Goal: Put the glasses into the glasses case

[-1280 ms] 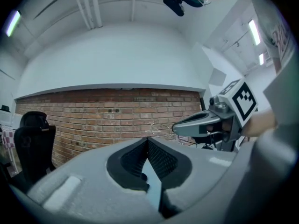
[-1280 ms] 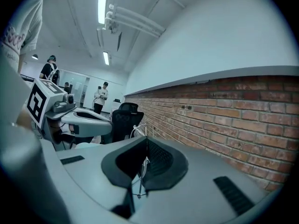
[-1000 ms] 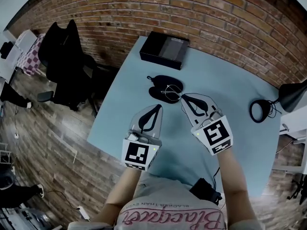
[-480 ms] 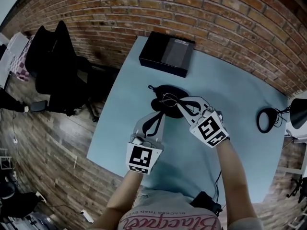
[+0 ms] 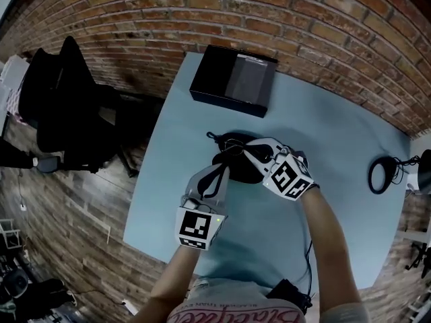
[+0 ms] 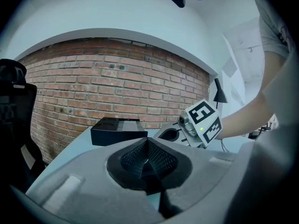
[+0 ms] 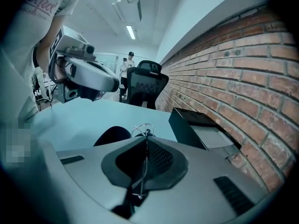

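The black glasses case (image 5: 231, 140) lies open in the middle of the light blue table (image 5: 337, 140). My right gripper (image 5: 245, 149) is shut on thin wire-frame glasses (image 7: 141, 129), whose rim pokes out past the jaw tips just above the case (image 7: 111, 135). In the head view the glasses (image 5: 234, 150) are hard to make out against the case. My left gripper (image 5: 221, 171) is shut with nothing in it, its tip at the case's near left edge. The left gripper (image 7: 88, 76) also shows in the right gripper view, up and to the left.
A black box (image 5: 234, 80) sits at the table's far edge by the brick wall. A lamp base (image 5: 382, 175) with a cable stands at the right. An office chair (image 5: 60, 99) stands off the table's left edge (image 5: 145, 180).
The right gripper has carried the glasses left and down, from beside the case to over it. The left gripper has moved forward to the case's near edge.
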Available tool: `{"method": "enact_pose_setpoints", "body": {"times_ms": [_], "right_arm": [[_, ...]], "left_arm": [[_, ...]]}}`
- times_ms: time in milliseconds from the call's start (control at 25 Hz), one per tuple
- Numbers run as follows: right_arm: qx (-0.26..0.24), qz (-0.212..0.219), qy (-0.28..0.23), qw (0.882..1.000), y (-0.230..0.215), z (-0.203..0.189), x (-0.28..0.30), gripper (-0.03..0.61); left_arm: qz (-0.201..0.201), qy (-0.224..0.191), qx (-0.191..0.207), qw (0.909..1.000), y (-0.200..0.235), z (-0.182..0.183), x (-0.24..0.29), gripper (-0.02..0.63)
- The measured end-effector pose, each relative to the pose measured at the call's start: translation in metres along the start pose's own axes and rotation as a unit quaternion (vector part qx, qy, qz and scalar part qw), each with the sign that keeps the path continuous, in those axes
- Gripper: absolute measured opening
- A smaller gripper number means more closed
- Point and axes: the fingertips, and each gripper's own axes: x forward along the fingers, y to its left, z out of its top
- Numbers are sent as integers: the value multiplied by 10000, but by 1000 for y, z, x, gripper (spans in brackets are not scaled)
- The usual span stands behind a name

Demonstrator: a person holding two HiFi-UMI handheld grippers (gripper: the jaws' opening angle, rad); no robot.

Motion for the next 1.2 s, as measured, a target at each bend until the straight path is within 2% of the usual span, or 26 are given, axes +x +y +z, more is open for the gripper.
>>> {"method": "enact_pose_setpoints", "body": {"times_ms": [360, 840, 1040, 1200], "right_arm": [[-124, 65, 225, 9996, -5, -32, 27, 12], [-286, -18, 403, 9988, -6, -34, 31, 15], [-142, -177, 272, 9994, -8, -23, 14, 21], [61, -538, 143, 9984, -6, -9, -6, 20]], "left_arm": [[50, 158, -122, 9998, 17, -19, 16, 5], [15, 242, -86, 9997, 10, -23, 11, 5], [11, 134, -55, 9999, 1, -14, 4, 5], [10, 25, 8, 10000, -9, -5, -7, 5]]}}
